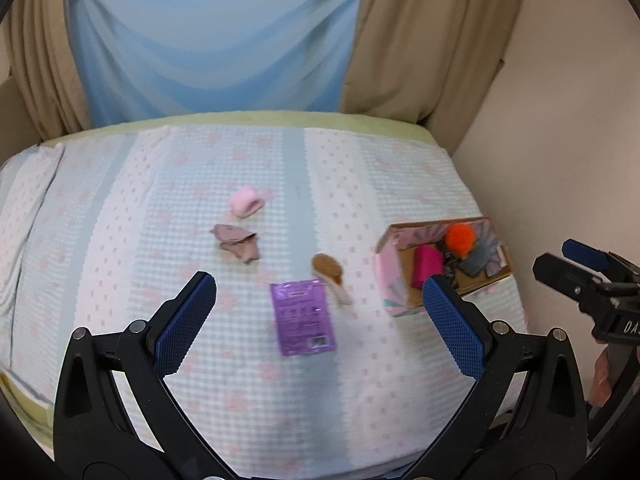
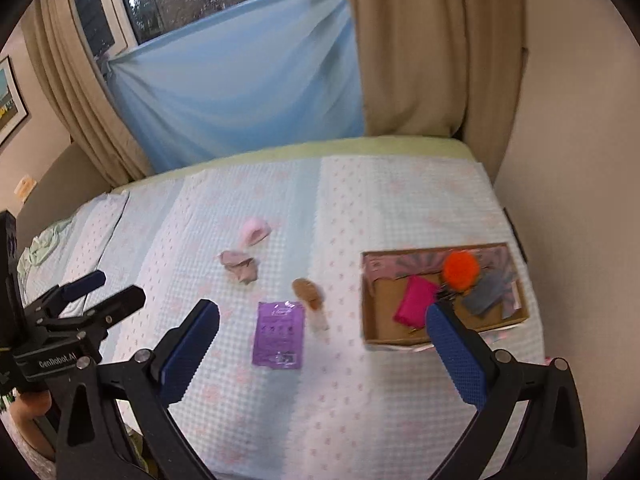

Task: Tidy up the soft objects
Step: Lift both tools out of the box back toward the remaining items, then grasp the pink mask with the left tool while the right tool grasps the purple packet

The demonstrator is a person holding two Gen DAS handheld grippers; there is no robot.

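Observation:
On the bed lie a pink rolled cloth (image 1: 246, 201) (image 2: 255, 231), a crumpled mauve cloth (image 1: 237, 241) (image 2: 239, 265), a brown puff with a pale handle (image 1: 330, 274) (image 2: 309, 294) and a purple packet (image 1: 303, 317) (image 2: 279, 334). A cardboard box (image 1: 394, 280) (image 2: 370, 304) at the right holds an orange pompom (image 1: 460, 239) (image 2: 460, 269), a magenta pouch (image 1: 427, 266) (image 2: 415, 300) and a grey cloth (image 2: 486, 296). My left gripper (image 1: 320, 320) is open and empty above the packet. My right gripper (image 2: 322, 354) is open and empty, near the packet and box.
The bed (image 1: 120, 240) has a white-and-blue patterned cover and a green far edge. A blue sheet (image 1: 216, 40) and beige curtains (image 1: 432, 40) hang behind it. A wall (image 1: 560, 140) runs close along the bed's right side, by the box.

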